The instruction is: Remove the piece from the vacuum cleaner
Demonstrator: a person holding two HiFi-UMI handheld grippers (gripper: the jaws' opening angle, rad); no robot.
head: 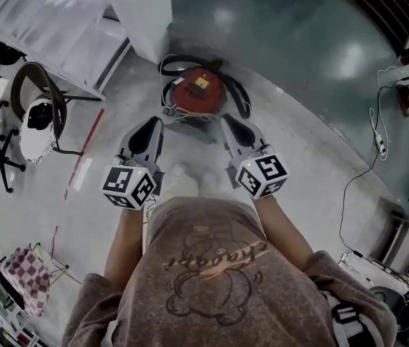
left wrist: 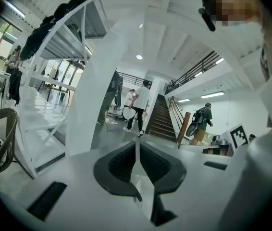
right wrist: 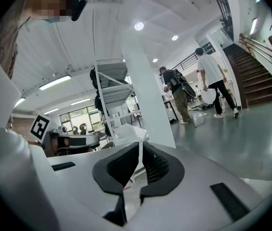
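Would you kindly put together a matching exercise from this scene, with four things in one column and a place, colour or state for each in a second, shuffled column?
Things:
1. vacuum cleaner
2. checked cloth
3. power strip
4. left claw

Descriptions:
A. shut, with nothing in it
B. red, straight ahead of the person
C. at the lower left of the head view
D. white, at the far right of the head view

Pairs: 1-B, 2-C, 3-D, 4-A.
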